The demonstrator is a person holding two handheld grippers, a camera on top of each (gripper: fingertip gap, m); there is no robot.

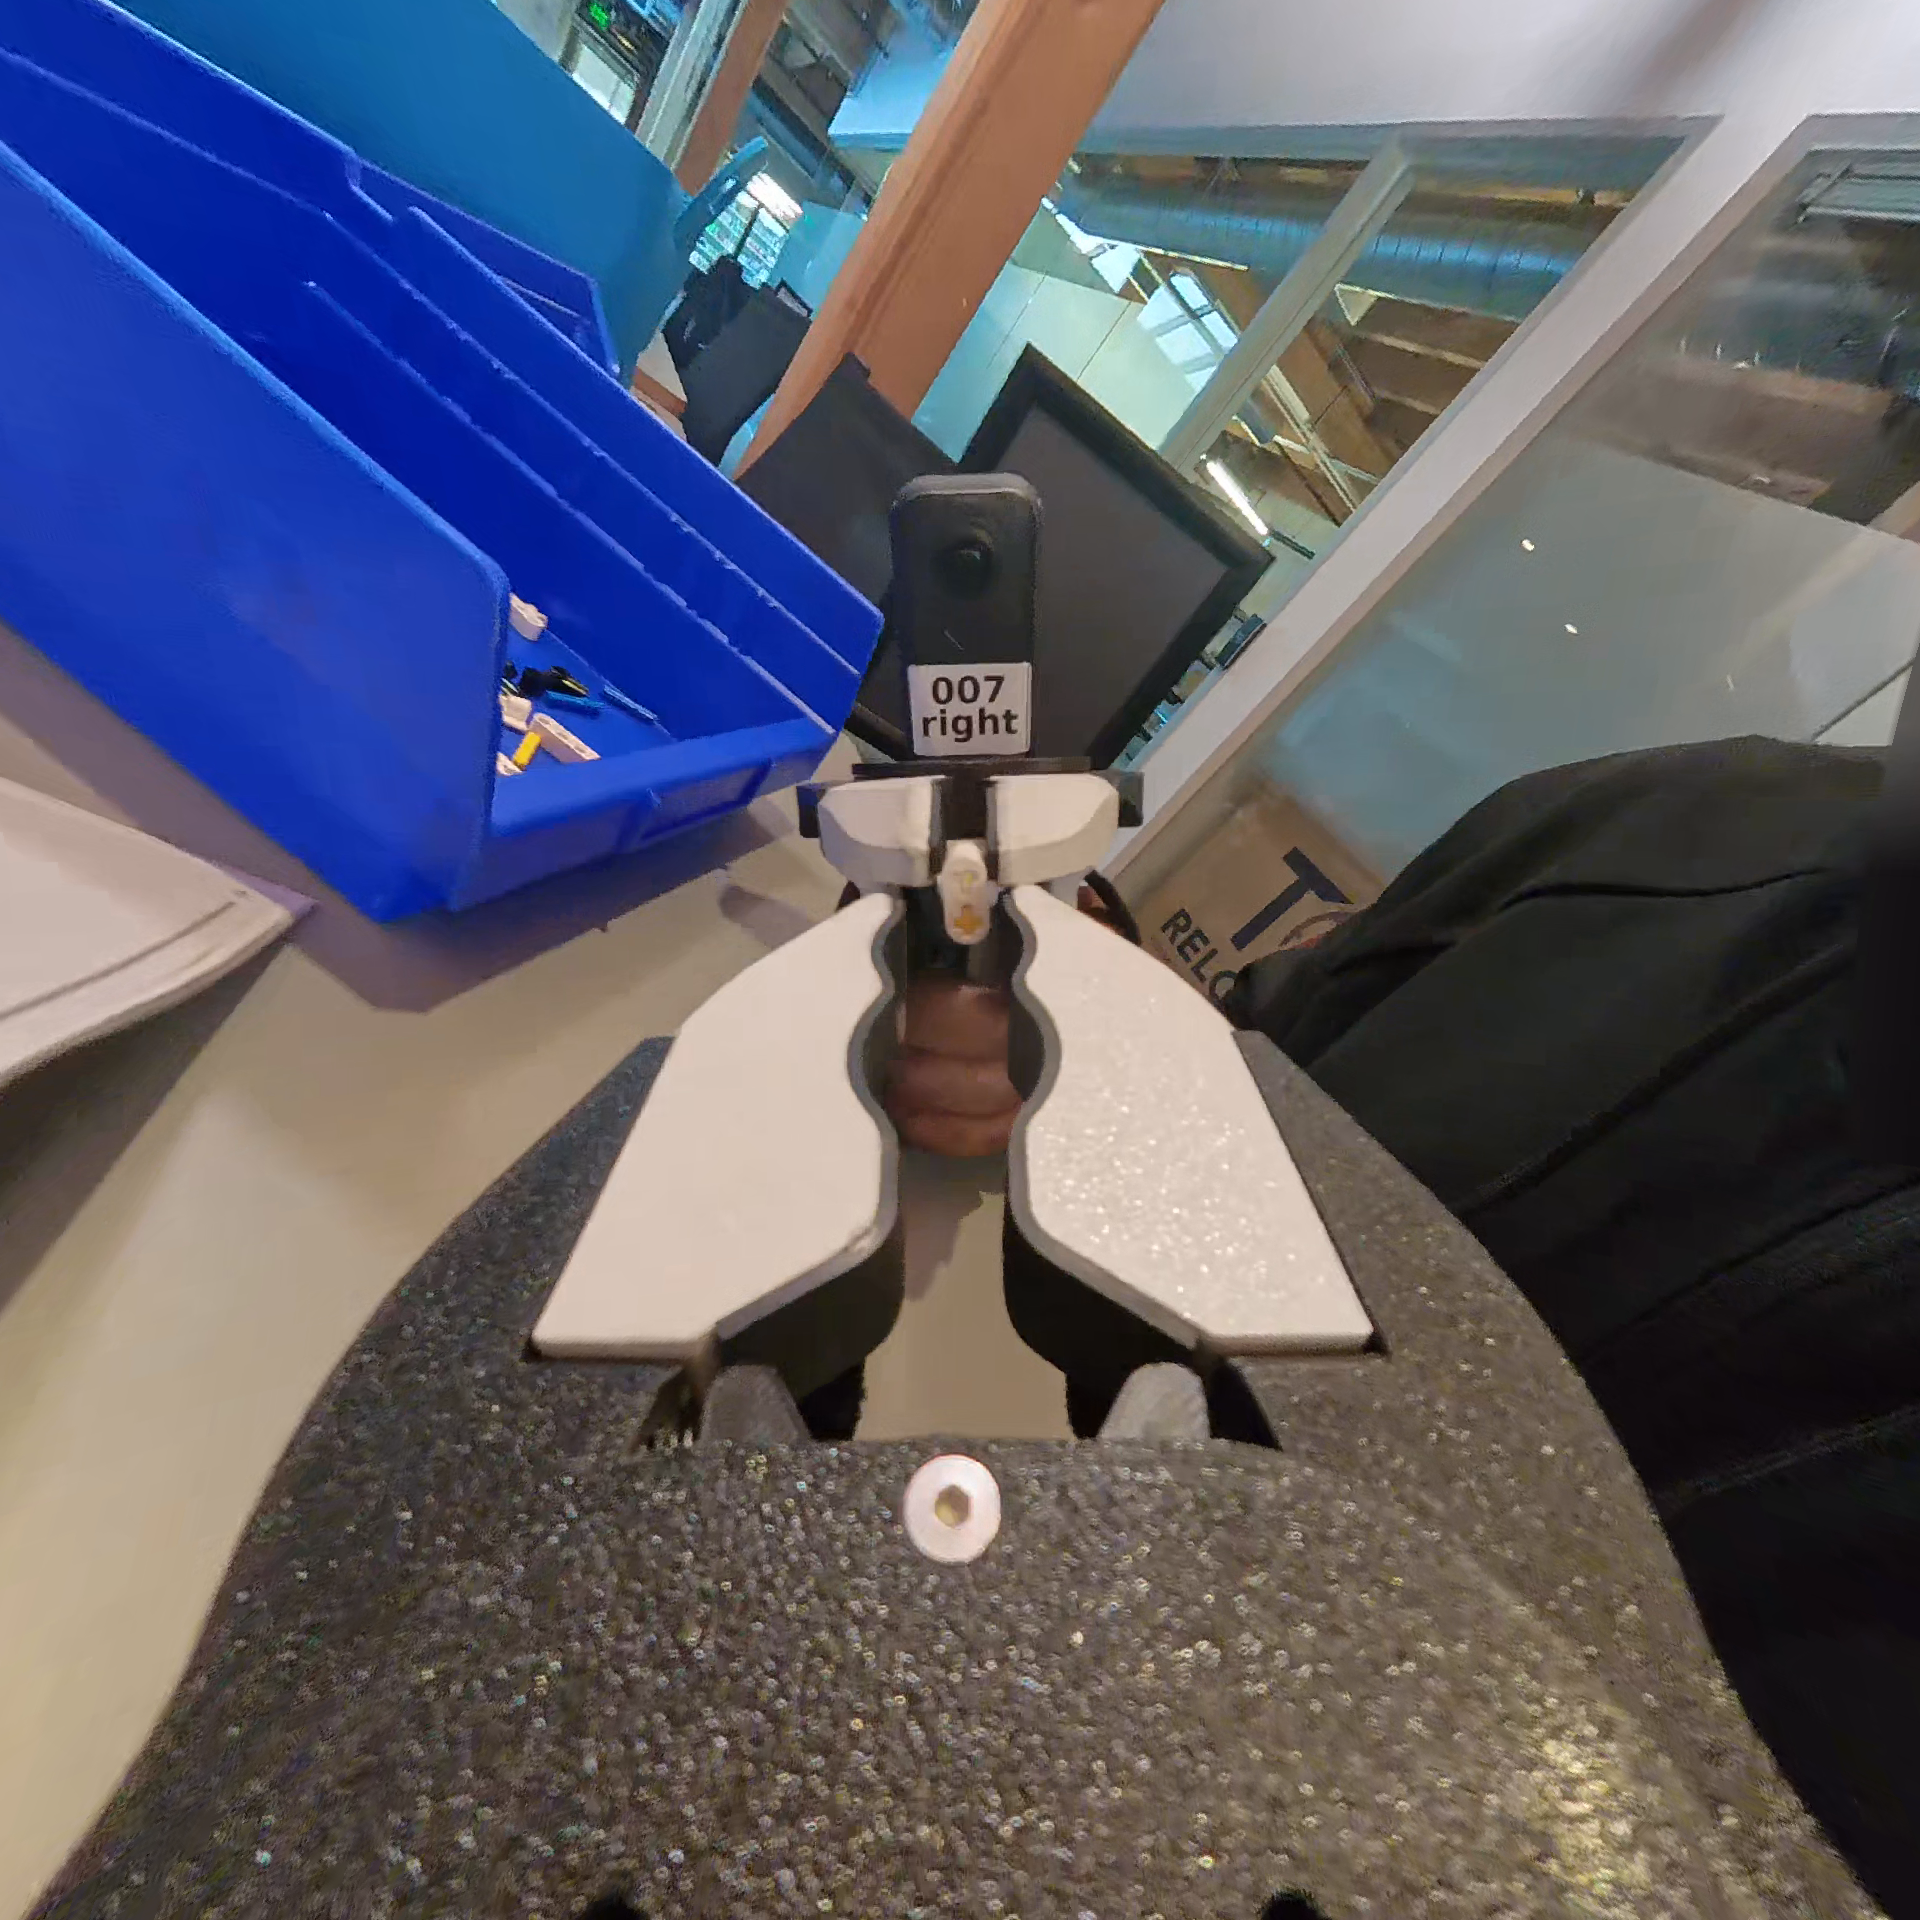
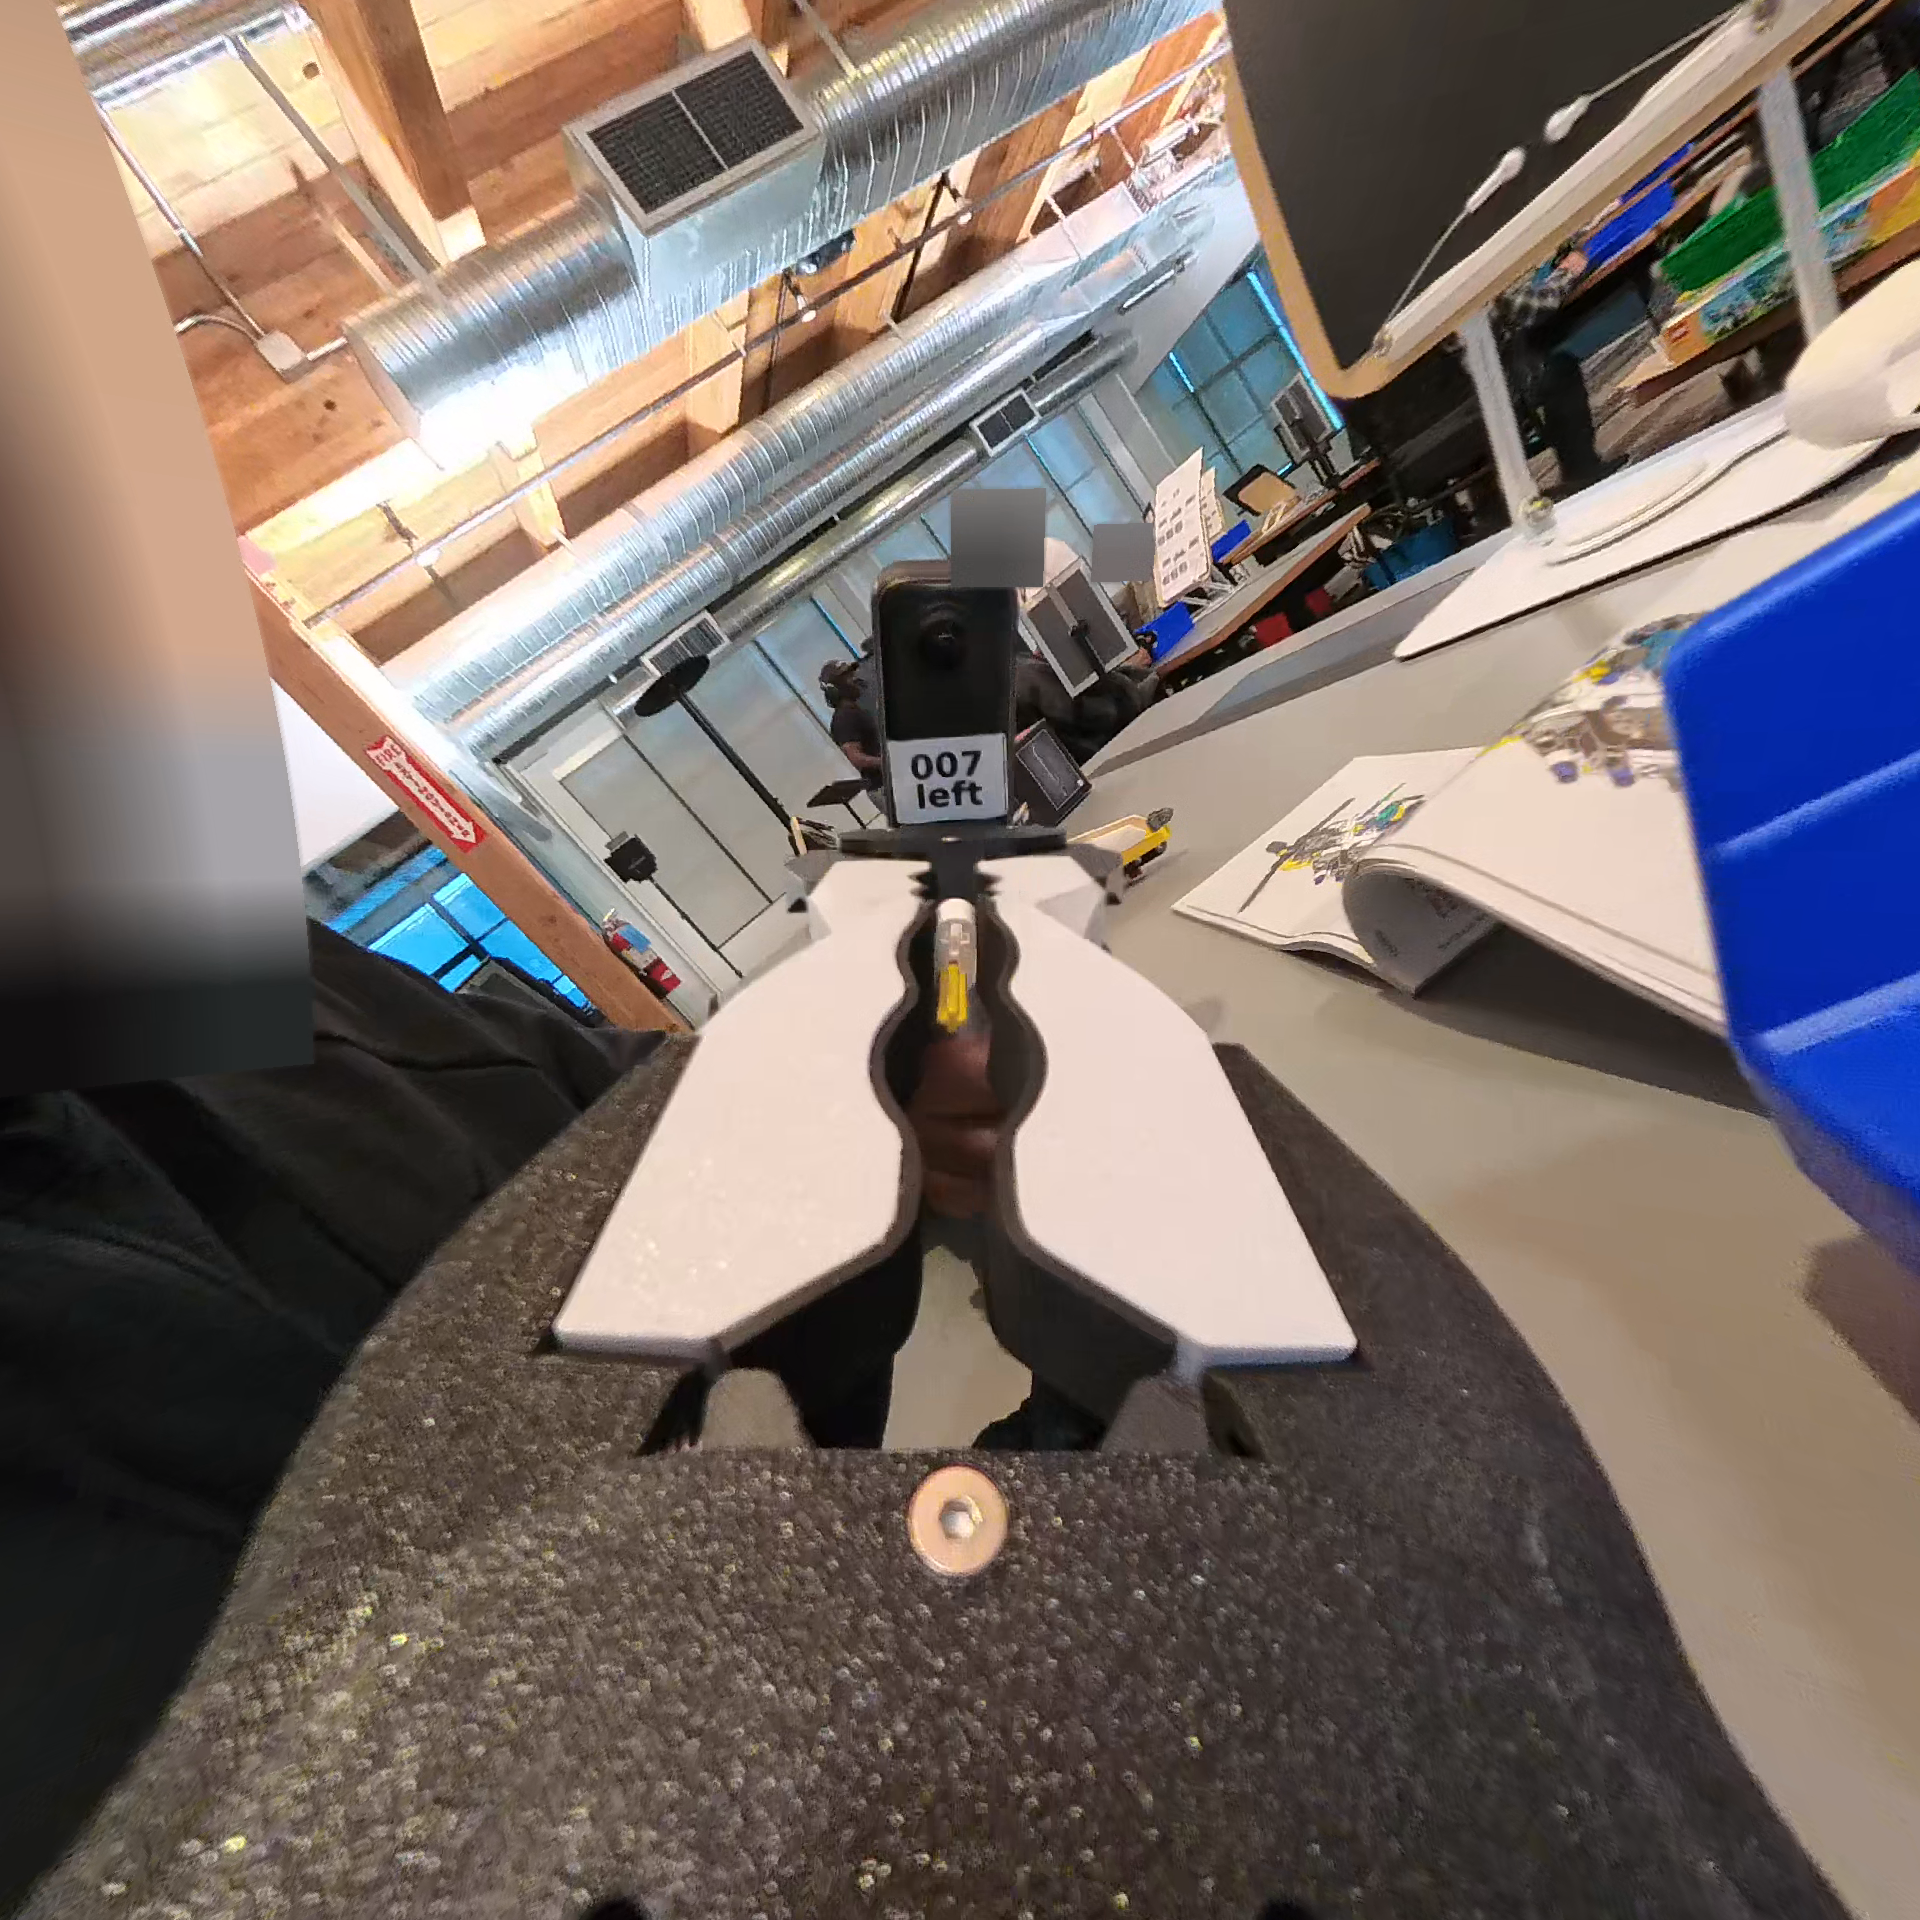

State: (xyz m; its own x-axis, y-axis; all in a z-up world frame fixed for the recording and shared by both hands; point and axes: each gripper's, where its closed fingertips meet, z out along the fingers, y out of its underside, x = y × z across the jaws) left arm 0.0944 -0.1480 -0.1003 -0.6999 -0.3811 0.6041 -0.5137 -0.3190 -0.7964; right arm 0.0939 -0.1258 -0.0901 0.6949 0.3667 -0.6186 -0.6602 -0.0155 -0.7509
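Pinching: the right gripper [image 2: 954,914] has its fingertips pressed onto a small white part [image 1: 966,883], which carries a yellow pin [image 2: 951,997] at its free end.
Left jaws: the left gripper [image 1: 961,920] faces the right one tip to tip. Its fingers are spread a little, and the part's free end stands between them with a sliver of space on each side, so they do not grip it.
Place of the part: in the air above the grey table [image 1: 208,1195], between the two grippers and off every surface.
Handling: the part looks like hard, smooth plastic. It is likely very light and stiff and not fragile, but slippery and quick to twist or pop out of a loose pinch.
Where to hold: the flat sides of the white body look safest, since the pin is thin and rounded.
Nearby: a blue bin [image 1: 312,520] with loose small pieces [image 1: 540,717] is to one side of the grippers. An open booklet [image 2: 1507,862] lies on the table, and a black jacket [image 1: 1610,1039] is at the edge.
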